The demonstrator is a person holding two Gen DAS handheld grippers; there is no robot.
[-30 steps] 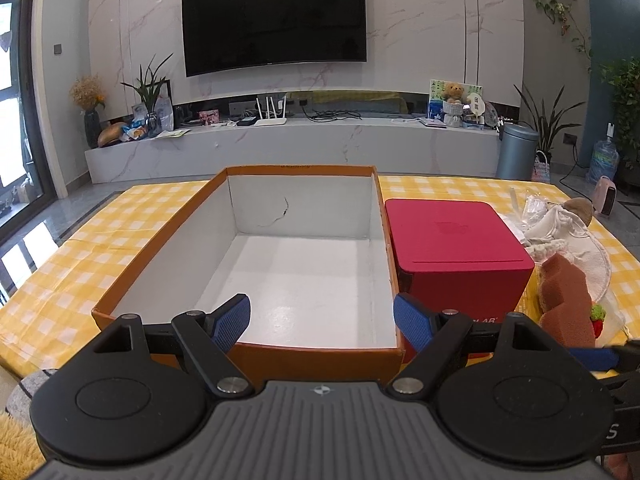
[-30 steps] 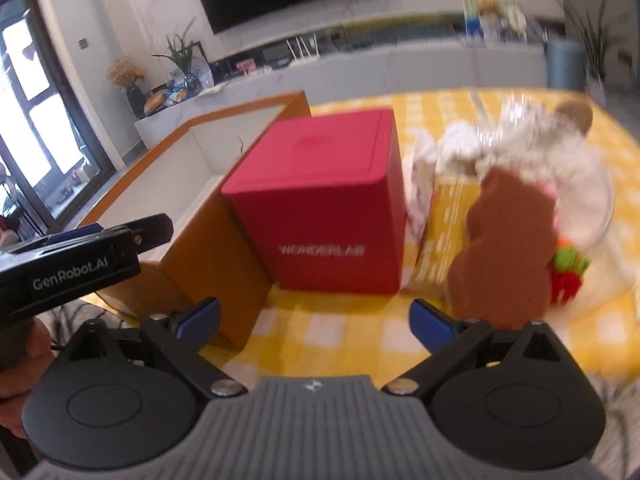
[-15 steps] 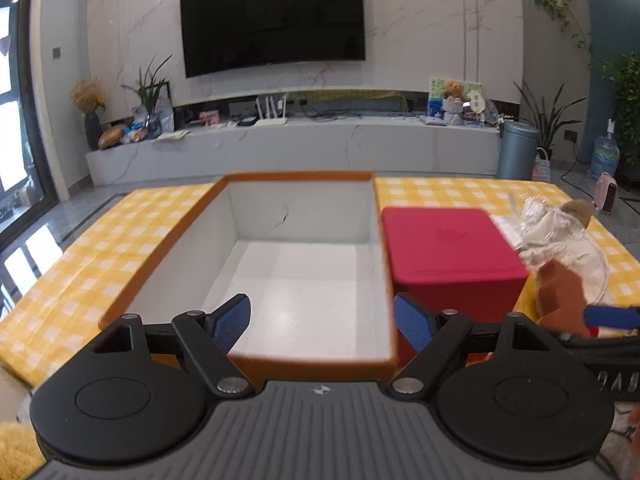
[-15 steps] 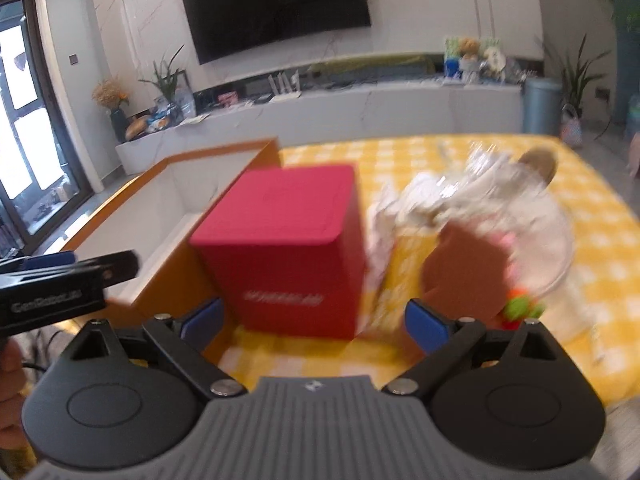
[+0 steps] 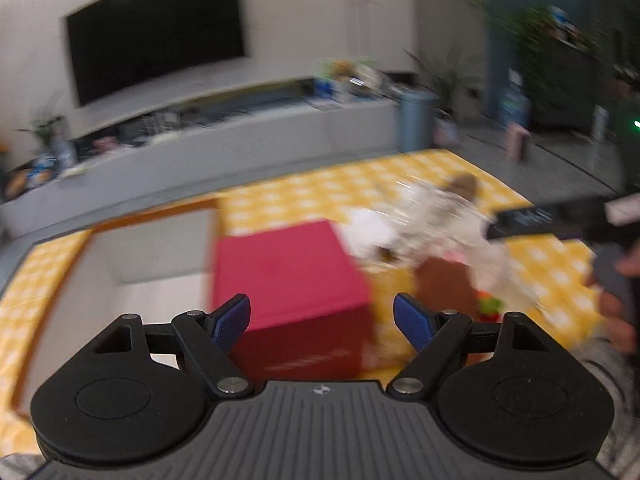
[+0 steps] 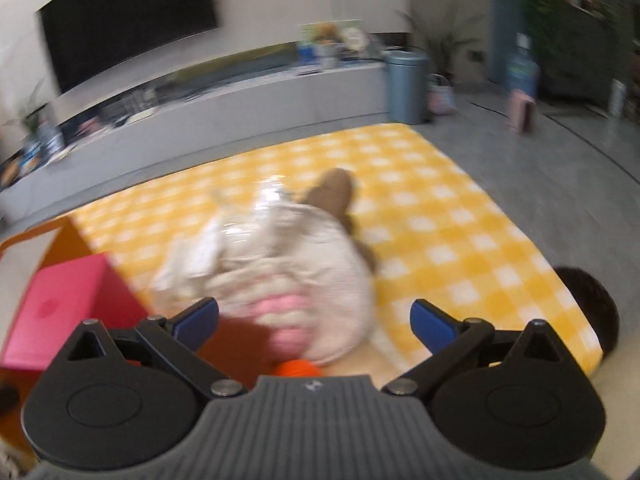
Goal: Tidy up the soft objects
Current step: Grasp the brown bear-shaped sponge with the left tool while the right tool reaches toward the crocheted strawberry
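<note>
A pile of soft toys lies on the yellow checked cloth: a cream plush (image 6: 320, 256) with a pink patch, a brown plush piece (image 6: 332, 190) behind it, and a flat brown toy (image 5: 444, 284). My right gripper (image 6: 314, 320) is open and empty, just above the near side of the cream plush. My left gripper (image 5: 322, 320) is open and empty, above the near edge of the red box (image 5: 288, 268). The open orange box (image 5: 160, 240) with a white inside stands left of the red box. Both views are blurred.
The right gripper's body (image 5: 560, 220) and the hand holding it show at the right of the left wrist view. The cloth's right edge (image 6: 532, 240) drops to the grey floor. A TV wall and a long low cabinet (image 5: 200, 140) stand behind.
Both grippers have swung to the right. The right gripper has moved forward from in front of the red box to over the plush pile. Both stay open.
</note>
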